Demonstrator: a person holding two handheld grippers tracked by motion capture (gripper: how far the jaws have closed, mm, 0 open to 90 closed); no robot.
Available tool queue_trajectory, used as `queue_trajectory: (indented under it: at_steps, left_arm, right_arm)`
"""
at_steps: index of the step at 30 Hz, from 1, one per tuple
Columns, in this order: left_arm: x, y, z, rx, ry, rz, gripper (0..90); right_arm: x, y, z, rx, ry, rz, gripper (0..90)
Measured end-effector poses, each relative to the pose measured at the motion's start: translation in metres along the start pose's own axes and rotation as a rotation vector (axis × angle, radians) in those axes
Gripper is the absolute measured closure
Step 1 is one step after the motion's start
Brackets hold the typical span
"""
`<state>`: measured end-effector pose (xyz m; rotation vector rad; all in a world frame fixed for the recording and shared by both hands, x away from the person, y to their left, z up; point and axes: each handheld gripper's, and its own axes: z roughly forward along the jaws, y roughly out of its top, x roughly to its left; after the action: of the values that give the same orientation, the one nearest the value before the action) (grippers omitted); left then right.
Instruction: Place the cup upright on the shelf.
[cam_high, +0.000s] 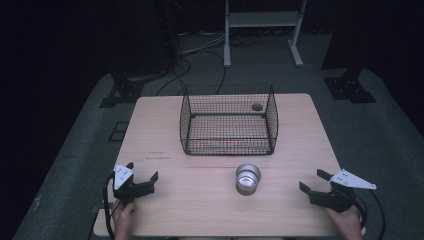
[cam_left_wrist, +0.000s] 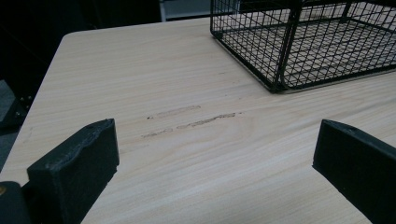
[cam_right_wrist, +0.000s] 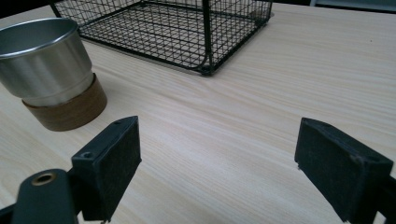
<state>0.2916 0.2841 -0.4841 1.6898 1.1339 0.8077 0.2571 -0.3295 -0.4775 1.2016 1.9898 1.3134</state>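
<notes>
- High view, near edge: two hands come in from the bottom, each with a gripper. Left gripper sits at the near-left part of the wooden table, jaws spread wide, nothing between them.
- Right gripper at the near-right, low over the table edge, jaws likewise spread apart and empty. A grey three-cornered plate tops each gripper; cables trail back toward the person.
- Left gripper view: both black jaws rise from the bottom corners, far apart, bare wood between them. Faint scuff marks on the tabletop just beyond the jaws.
- Right gripper view: jaws parted wide over bare wood. Metal cup stands ahead and to that view's left, upright, open mouth up, shiny steel upper wall, brown wood-look band around its base. No contact with either jaw.
- Middle of table, high view: the metal cup stands between the two grippers, nearer the right one, well apart from both.
- Just beyond the cup: black wire basket, rectangular, open top, sitting flat on the table centre. Cup is outside it, near its front wall, not touching.
- Small dark round object at the basket's far right corner; too small to identify.
- Past the table: grey floor, dark cables, white metal frame legs.
</notes>
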Motion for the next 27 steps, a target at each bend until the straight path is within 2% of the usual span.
queue_trajectory:
  at_steps: [18,25,27]
  left_arm:
    - [-0.001,0.0,-0.001,-0.001,-0.006,0.009,0.0]
    - [0.0,0.0,-0.001,-0.003,-0.004,0.004,0.0]
    - [0.0,0.0,-0.001,-0.003,-0.005,0.005,0.0]
  right_arm:
    - [0.016,0.006,0.006,0.022,0.037,-0.056,13.6]
    - [0.026,0.011,0.009,0.028,0.062,-0.1,13.6]
    - [0.028,0.011,0.009,0.029,0.064,-0.101,13.6]
